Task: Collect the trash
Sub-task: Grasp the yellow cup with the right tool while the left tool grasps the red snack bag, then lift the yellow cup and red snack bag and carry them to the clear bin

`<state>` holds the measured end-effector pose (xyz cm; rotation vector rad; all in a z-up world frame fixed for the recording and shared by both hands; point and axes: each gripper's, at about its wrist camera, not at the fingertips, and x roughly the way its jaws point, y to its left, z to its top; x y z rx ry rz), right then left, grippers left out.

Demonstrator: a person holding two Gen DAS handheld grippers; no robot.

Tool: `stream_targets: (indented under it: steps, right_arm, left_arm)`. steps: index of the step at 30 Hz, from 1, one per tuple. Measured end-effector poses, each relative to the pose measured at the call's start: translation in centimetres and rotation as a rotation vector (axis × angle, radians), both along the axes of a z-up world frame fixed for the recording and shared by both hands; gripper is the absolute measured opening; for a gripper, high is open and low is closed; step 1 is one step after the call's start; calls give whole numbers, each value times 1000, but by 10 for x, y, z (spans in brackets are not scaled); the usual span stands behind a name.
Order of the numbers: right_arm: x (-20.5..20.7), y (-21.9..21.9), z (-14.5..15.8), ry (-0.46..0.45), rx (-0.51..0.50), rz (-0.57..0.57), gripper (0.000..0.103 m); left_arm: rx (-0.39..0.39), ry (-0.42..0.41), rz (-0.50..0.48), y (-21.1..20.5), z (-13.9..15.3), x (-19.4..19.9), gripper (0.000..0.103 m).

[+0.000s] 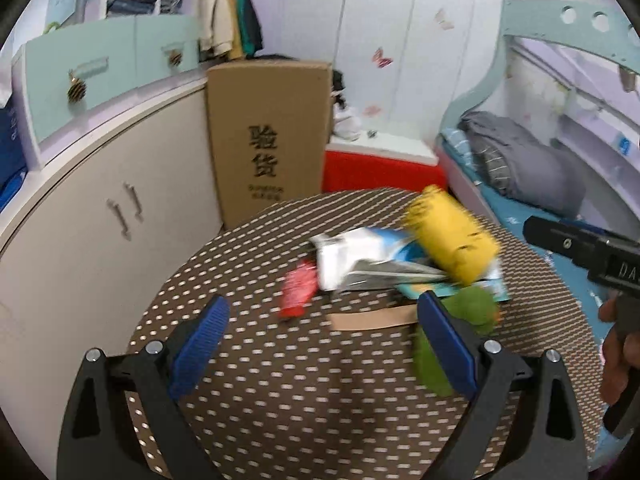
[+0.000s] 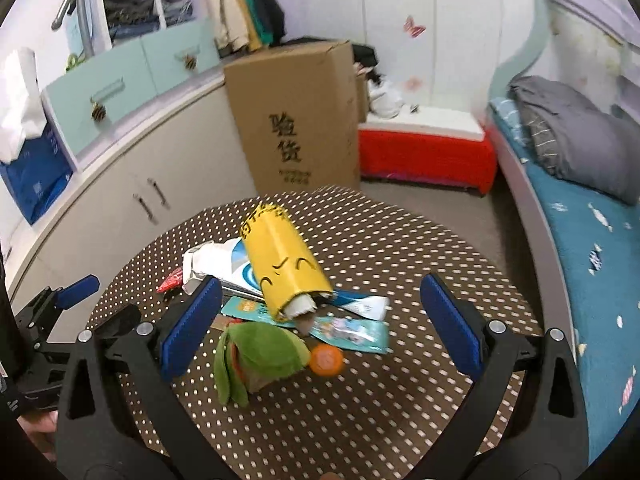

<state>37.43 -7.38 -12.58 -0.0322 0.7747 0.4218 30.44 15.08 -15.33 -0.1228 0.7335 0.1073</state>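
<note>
A pile of trash lies on a round brown dotted table (image 1: 256, 392) (image 2: 400, 400). It holds a yellow roll with a smiling face (image 1: 452, 236) (image 2: 284, 260), a white and blue bag (image 1: 352, 260) (image 2: 216, 260), a red wrapper (image 1: 298, 288) (image 2: 171, 281), a teal packet (image 2: 352, 330), a tan strip (image 1: 372, 318), a green plush piece (image 1: 472, 308) (image 2: 260, 354) and an orange cap (image 2: 327, 360). My left gripper (image 1: 322, 344) is open just short of the pile. My right gripper (image 2: 320, 324) is open too, with the plush and cap between its fingers' span.
A tall cardboard box (image 1: 268, 132) (image 2: 296, 120) stands behind the table beside beige cabinets (image 1: 100, 208). A red and white chest (image 1: 380, 164) sits further back. A bed with a blue sheet (image 2: 592, 248) runs along the right. A hand (image 1: 616, 360) holds the other gripper.
</note>
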Motion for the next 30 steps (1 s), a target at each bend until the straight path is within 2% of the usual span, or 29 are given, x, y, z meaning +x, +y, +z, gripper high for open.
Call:
stream_targets:
  steps: [5,10,13,14,15,16,17,18,19,20,23,30]
  right_arm:
    - [17,17,-16,37,-10,33,97]
    - [31,28,-28,62,-15,59,97]
    - [40,35,-34,84,-10,85,86]
    - [42,37,-36,92,-9,98,76]
    - [44,39,-39,104,-6,114,60]
    - [45,39,-41,116,2,124,53]
    - [46,40,-42,125,7,130,47]
    - [46,40,-43,127,13,135,44]
    - [45,39,-42,126,22,136,43]
    - [43,36,-41,124,34,134,41]
    - [35,24,-35,108,71,110,39]
    - [16,-15,-17,76,123,52,39]
  left_arm:
    - [10,53,14,25,-24,22,93]
    - [41,114,-11,32,-47,49,93]
    - [46,148,-36,35,-57,61,91]
    - [24,153,-50,37,-58,63,82]
    - [5,158,-65,39,-60,65,73]
    - [3,160,-71,39,-60,67,71]
    - [5,154,-83,40,-59,68,59]
    - [-1,150,-102,40,-58,70,48]
    - [-8,151,-111,40,-59,71,42]
    - [-23,150,-122,41,-58,72,29]
    - [-80,149,-140,43,-56,69,24]
    - [-109,121,-129,39,-45,46,23]
